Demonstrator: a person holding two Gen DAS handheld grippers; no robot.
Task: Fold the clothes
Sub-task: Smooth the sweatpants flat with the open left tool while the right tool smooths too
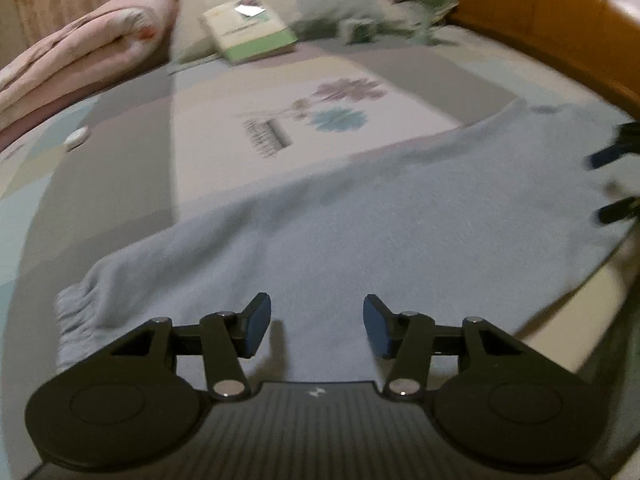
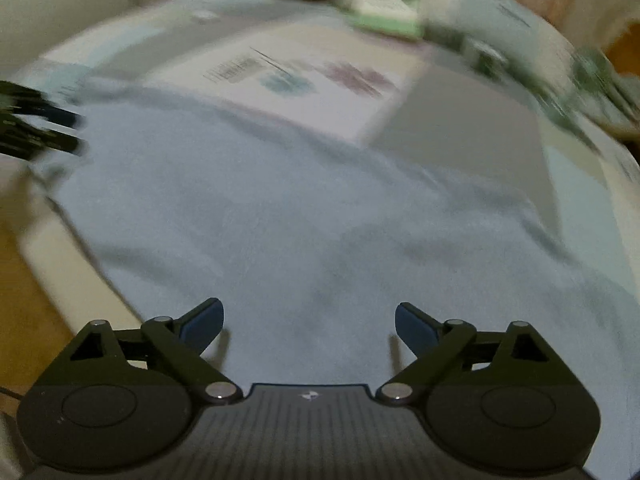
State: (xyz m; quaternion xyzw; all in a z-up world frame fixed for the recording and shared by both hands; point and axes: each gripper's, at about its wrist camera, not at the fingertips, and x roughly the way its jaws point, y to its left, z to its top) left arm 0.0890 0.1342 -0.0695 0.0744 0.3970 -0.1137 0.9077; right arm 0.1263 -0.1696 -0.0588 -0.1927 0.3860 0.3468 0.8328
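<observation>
While spread: garment [image 1: 360,216]; grippers apart.

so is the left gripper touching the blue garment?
Cannot tell. In the left wrist view the open left gripper sits over the garment, shadows close, but no clear contact or gap.

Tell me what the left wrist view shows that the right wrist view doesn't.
Only the left wrist view: the garment's elastic cuff, a folded pink quilt, a small white disc on the bedspread, and the wooden bed frame.

Only the right wrist view: the wooden floor beside the bed.

Both: the light blue garment spread flat, the flower-print bedspread, the green-edged book, and both open grippers, left gripper and right gripper, holding nothing.
</observation>
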